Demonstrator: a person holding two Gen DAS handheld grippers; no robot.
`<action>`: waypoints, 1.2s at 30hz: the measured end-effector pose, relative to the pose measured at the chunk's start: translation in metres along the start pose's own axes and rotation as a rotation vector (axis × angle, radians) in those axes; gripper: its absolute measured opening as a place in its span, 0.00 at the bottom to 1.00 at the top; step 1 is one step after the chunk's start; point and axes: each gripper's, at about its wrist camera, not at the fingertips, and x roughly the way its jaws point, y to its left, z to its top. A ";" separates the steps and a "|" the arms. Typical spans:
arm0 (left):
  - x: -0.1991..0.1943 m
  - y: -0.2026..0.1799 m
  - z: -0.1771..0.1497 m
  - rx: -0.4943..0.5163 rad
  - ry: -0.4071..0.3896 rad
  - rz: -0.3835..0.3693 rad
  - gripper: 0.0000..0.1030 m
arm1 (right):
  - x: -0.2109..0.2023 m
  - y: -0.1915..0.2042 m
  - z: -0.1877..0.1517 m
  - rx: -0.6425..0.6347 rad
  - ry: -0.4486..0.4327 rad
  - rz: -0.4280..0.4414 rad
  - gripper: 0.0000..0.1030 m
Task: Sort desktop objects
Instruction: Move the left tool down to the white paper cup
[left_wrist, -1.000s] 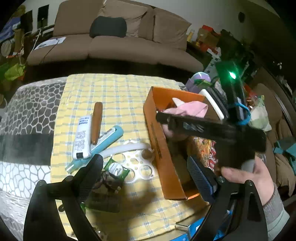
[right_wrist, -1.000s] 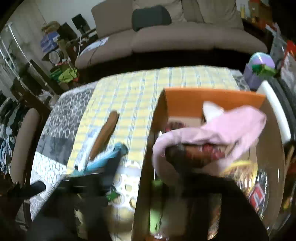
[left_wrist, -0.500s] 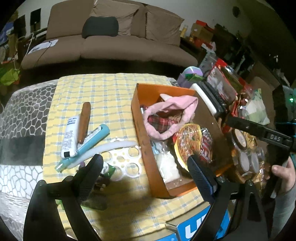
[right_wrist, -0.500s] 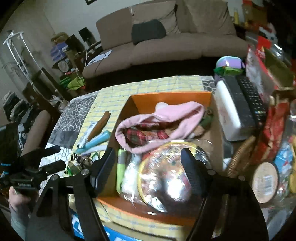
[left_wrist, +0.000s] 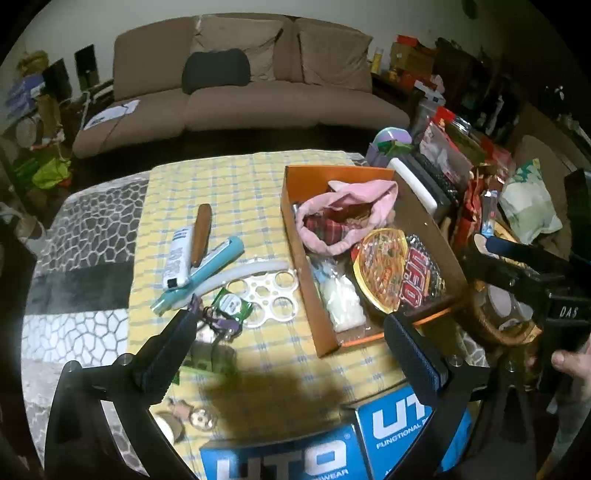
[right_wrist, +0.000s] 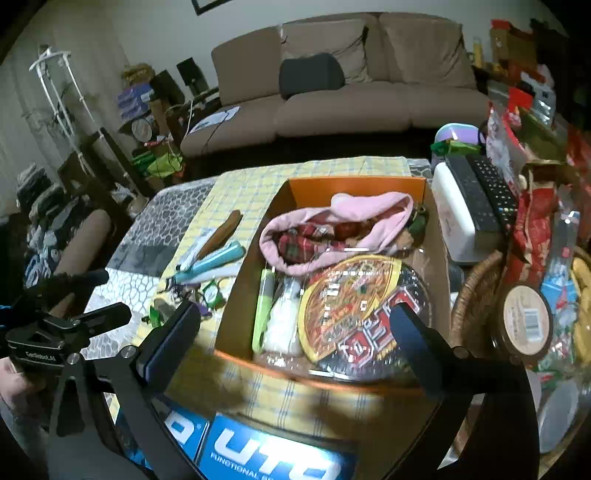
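Note:
An orange box on the yellow checked cloth holds a pink cloth pouch, a noodle bowl and a white bag. Left of the box lie a white tube, a brown stick, a blue tool, a white ring holder and a green packet. My left gripper hovers above the cloth's near part, its jaws opening with nothing between them. My right gripper hangs above the box's near end, jaws opening wide and holding nothing.
Blue printed boxes sit at the near edge. A wicker basket of snacks, a remote control on a white box, and packets crowd the right side. A brown sofa stands behind the table.
Both grippers have drawn back and risen from the box. The right gripper came out of the box, away from the pink pouch, and now sits at the right edge of the left view.

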 end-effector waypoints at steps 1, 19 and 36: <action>-0.004 -0.002 -0.003 -0.005 -0.006 0.001 1.00 | -0.004 0.004 -0.003 -0.011 -0.002 -0.014 1.00; -0.041 0.083 -0.076 -0.183 -0.061 0.057 1.00 | -0.035 0.089 -0.060 -0.099 -0.044 0.018 1.00; 0.023 0.179 -0.150 -0.272 0.028 0.121 1.00 | 0.063 0.166 -0.063 -0.078 -0.038 0.206 1.00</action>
